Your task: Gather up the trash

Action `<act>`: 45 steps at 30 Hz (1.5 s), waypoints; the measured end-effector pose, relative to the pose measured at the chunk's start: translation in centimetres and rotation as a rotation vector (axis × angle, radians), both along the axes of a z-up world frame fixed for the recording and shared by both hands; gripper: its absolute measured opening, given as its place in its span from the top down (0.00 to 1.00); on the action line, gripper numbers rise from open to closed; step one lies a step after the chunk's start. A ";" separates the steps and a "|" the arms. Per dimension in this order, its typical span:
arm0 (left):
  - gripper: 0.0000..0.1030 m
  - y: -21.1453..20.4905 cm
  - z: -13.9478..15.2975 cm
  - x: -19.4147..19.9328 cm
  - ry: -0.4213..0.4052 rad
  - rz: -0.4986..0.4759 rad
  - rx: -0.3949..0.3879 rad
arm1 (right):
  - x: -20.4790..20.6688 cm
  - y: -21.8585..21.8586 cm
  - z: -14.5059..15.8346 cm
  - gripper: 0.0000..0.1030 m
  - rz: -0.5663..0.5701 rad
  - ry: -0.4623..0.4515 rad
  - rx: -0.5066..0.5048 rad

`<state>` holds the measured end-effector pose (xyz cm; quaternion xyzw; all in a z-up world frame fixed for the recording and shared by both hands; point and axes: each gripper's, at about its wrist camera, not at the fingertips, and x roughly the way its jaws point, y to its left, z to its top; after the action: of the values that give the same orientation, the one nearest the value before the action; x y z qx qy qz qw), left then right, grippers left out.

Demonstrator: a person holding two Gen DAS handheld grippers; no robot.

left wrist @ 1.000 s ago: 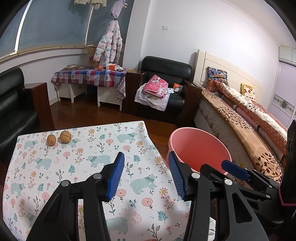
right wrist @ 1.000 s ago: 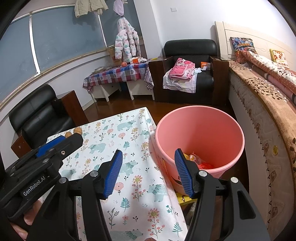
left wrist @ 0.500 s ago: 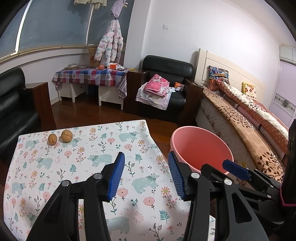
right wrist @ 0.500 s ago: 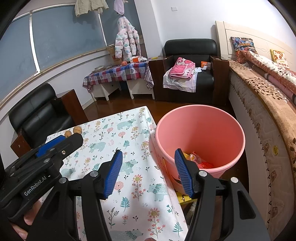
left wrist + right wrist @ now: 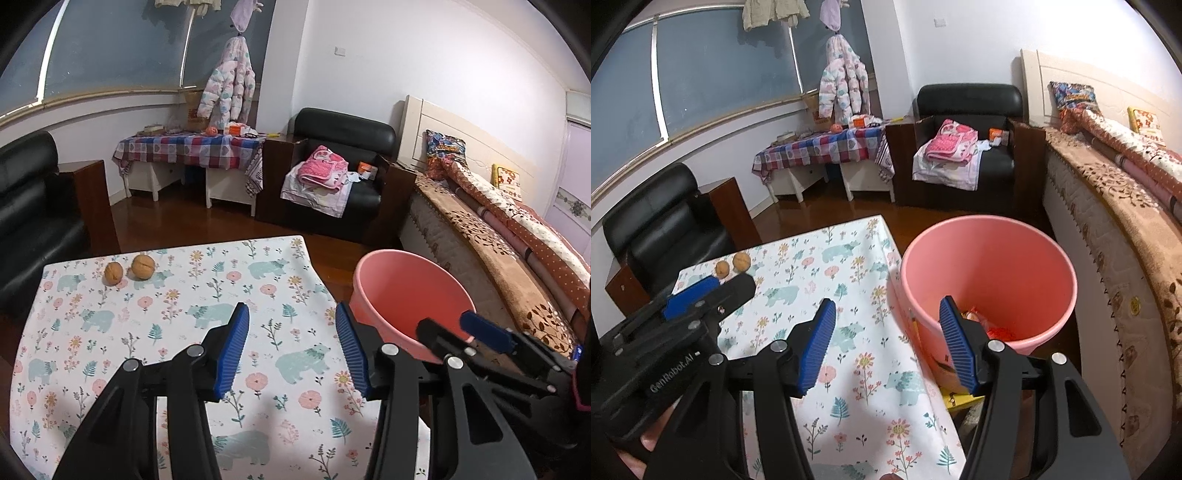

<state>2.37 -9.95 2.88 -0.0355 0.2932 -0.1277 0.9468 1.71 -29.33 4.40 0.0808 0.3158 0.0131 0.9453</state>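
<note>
Barely anything's shifted since a second ago: both views just drifted slightly. Left claw [image 5: 291, 350] and right claw [image 5: 886, 343] hang released, empty. Wrappers [image 5: 993, 326] sit in the pink bucket [image 5: 990, 225]; two walnuts [image 5: 129, 269] remain on the tabletop [image 5: 184, 314], probably next.

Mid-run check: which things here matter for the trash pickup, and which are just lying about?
Job:
pink bin beside the table, wrappers inside
two walnuts at the table's far corner
left tool and right tool, both open and empty

Lying about:
floral tablecloth
pink clothes on the armchair
hanging jacket
</note>
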 end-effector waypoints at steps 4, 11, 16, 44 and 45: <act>0.53 1.1 0.1 -0.3 -0.005 0.009 0.001 | -0.2 0.3 0.5 0.43 0.004 -0.017 -0.015; 0.53 2.8 0.4 -1.2 -0.015 0.031 0.013 | -0.1 1.3 1.7 0.43 0.020 -0.037 -0.024; 0.53 3.3 0.6 -1.5 -0.012 0.042 0.015 | 0.2 2.0 1.9 0.43 0.031 -0.032 -0.024; 0.54 0.4 0.3 0.1 0.024 0.038 0.033 | 1.5 2.5 1.2 0.43 0.031 0.009 -0.022; 0.54 0.4 0.3 0.2 0.026 0.038 0.034 | 1.4 2.5 1.2 0.43 0.031 0.010 -0.022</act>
<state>2.55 -9.58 3.16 -0.0265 0.3069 -0.1043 0.9456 3.16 -26.87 5.59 0.0657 0.3219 0.0241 0.9442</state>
